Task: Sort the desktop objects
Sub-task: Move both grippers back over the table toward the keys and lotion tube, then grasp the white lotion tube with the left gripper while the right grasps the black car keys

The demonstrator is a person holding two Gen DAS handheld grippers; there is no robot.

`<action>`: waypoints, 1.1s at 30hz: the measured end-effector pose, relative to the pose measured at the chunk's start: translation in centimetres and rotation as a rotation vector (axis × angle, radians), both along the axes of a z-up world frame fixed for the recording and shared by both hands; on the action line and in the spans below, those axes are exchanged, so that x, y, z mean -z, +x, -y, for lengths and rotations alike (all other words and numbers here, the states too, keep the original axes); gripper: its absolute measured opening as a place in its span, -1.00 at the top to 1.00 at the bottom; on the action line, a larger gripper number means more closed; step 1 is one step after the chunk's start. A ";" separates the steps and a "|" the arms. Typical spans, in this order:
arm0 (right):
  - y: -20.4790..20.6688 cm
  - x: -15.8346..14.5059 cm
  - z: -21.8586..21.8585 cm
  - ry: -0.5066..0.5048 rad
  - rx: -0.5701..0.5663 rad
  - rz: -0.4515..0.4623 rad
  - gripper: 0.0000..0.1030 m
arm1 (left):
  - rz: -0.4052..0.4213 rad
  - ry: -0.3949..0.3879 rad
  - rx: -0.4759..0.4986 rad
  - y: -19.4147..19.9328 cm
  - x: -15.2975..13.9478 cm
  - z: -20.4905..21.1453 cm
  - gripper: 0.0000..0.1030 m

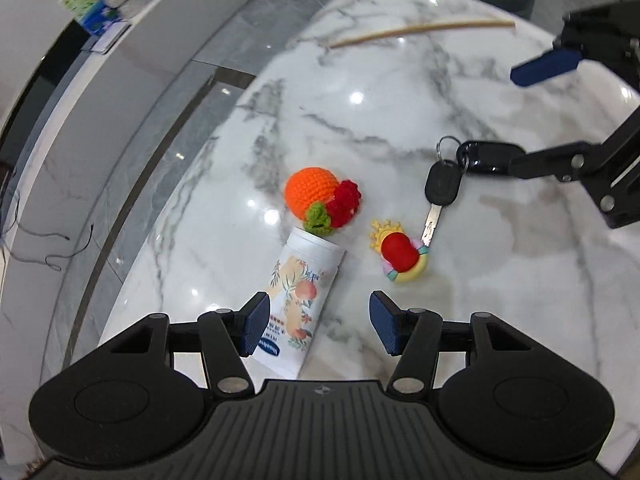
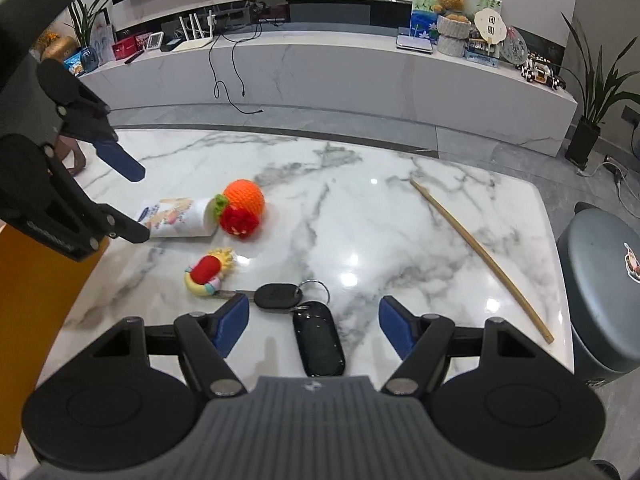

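- The marble table (image 2: 400,216) carries everything.
- A stick (image 2: 480,256) lies diagonally, far from the rest.
- The tube (image 1: 298,304) lies flat, its cap end touching the orange toy (image 1: 316,196); my left claw (image 1: 316,326) is wide around its other end.
- My right claw (image 2: 314,326) is wide; the fob (image 2: 318,342) lies lengthwise between its fingers.
- The key (image 1: 438,200) points its blade at the small toy (image 1: 400,254).

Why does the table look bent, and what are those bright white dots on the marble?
In the left wrist view the fisheye lens bows the marble table and the straight wooden stick into curves; the far shelf corner is soft. In the right wrist view the same stick also bends slightly. The white dots in both views are glare from lights overhead on polished stone; shadows are faint.
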State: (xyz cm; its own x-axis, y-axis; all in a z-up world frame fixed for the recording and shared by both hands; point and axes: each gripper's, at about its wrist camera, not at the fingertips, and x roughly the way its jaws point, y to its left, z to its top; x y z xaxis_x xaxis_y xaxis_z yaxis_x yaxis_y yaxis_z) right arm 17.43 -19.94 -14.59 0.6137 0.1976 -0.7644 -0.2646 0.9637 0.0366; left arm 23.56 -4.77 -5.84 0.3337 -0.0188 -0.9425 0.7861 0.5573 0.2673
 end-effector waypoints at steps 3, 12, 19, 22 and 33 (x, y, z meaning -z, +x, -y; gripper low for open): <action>0.3 0.6 0.0 -0.011 -0.004 -0.012 -0.45 | -0.014 0.013 0.029 0.3 0.9 0.3 -0.26; 1.5 2.3 -0.5 -0.026 -0.023 -0.051 -0.45 | -0.062 0.013 0.079 1.6 1.9 -0.1 -0.25; 2.6 3.3 -1.5 -0.055 -0.033 -0.064 -0.45 | -0.102 0.006 0.080 2.6 2.6 -0.8 -0.25; 2.9 3.7 -1.8 -0.072 -0.034 -0.067 -0.45 | -0.114 -0.004 0.097 2.6 2.8 -0.9 -0.25; 3.5 4.3 -1.8 -0.092 -0.033 -0.077 -0.45 | -0.118 0.003 0.139 3.7 3.6 -0.9 -0.28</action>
State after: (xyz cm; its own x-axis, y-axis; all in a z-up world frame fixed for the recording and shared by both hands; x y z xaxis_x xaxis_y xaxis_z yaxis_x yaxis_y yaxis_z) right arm 20.88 -18.10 -18.90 0.5470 0.1432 -0.8248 -0.2959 0.9547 -0.0305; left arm 27.25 -3.86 -9.41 0.2151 -0.0536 -0.9751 0.8814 0.4407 0.1702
